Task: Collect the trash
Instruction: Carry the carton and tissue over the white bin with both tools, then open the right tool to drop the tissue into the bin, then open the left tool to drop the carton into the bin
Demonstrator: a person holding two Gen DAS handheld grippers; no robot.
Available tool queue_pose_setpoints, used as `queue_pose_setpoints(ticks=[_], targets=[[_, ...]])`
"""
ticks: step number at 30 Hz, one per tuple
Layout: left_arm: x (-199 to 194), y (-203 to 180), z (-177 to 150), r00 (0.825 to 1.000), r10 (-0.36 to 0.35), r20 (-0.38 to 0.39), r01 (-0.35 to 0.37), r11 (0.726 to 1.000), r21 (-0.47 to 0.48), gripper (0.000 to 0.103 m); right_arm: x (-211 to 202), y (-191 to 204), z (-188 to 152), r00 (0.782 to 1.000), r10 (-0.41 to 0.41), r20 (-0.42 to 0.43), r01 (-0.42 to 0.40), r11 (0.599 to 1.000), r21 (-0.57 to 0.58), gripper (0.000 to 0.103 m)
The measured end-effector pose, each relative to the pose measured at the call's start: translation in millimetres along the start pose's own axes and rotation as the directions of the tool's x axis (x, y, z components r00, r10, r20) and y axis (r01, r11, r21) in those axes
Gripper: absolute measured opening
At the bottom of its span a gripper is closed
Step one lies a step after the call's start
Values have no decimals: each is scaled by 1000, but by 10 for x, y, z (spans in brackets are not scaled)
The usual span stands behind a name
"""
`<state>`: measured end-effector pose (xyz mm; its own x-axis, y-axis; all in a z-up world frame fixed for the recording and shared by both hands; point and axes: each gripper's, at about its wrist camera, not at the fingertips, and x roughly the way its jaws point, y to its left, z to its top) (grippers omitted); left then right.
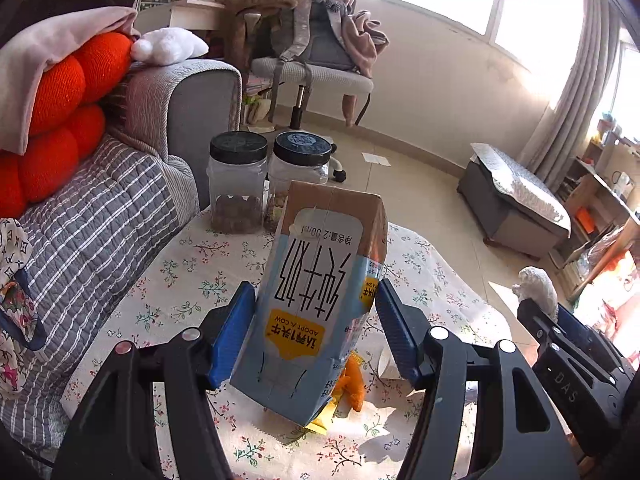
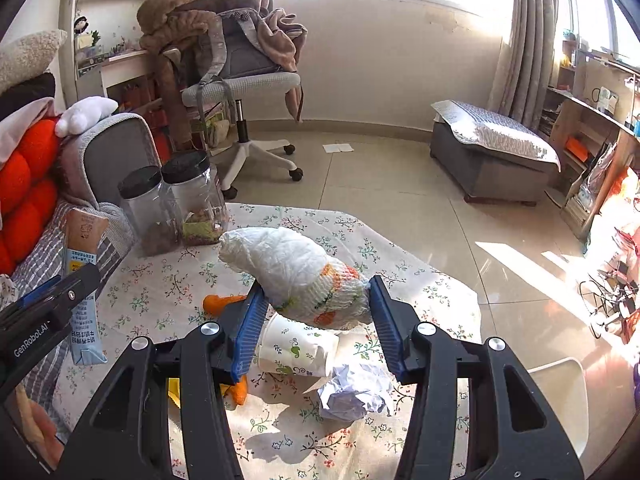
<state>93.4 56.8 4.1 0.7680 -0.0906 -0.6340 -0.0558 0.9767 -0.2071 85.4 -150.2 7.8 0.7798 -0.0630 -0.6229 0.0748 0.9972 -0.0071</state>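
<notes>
Left hand-held gripper (image 1: 316,320): blue pads clamp upside-down pale-blue and brown milk carton (image 1: 320,280), lifted above floral-cloth counter (image 1: 192,280) | right hand-held gripper (image 2: 316,312): grips rolled white printed diaper (image 2: 296,276) above counter | beneath: paper cup (image 2: 296,350), crumpled white paper (image 2: 352,392), orange peel (image 2: 218,304) | beyond: two black-lidded clear jars (image 2: 176,204).
</notes>
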Motion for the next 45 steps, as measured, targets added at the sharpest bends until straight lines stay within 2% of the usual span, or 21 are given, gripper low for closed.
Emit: queue_pose_setpoints(ticks=[13, 20, 30, 36, 39, 41, 43, 45], targets=[[-91, -723, -300, 997, -77, 17, 75, 989, 124, 62, -292, -753, -223, 990, -138, 37, 133, 985, 107, 49], [-128, -1188, -469, 989, -145, 4, 142, 971, 194, 62, -391, -1184, -371, 979, -203, 27, 197, 970, 143, 50], [-169, -1851, -778, 978, -205, -27, 204, 933, 296, 62, -537, -2034, -600, 948, -316, -33, 314, 914, 256, 50], [-157, -2313, -1006, 960, -266, -89, 280, 903, 325, 62, -565, -2437, -768, 921, -377, -95, 387, 870, 306, 51], [-178, -2547, -1091, 949, -296, -105, 314, 880, 356, 62, -566, -2652, -862, 906, -398, -142, 423, 846, 326, 55], [-189, -2695, -1139, 941, -316, -123, 339, 867, 366, 62, -594, -2788, -926, 895, -414, -168, 447, 824, 349, 70], [-186, -2825, -1178, 930, -336, -146, 367, 853, 372, 62, -631, -2921, -990, 883, -430, -188, 469, 807, 359, 79], [-175, -2947, -1222, 920, -352, -171, 391, 841, 375, 62, -673, -3005, -1048, 873, -443, -203, 487, 791, 370, 80]])
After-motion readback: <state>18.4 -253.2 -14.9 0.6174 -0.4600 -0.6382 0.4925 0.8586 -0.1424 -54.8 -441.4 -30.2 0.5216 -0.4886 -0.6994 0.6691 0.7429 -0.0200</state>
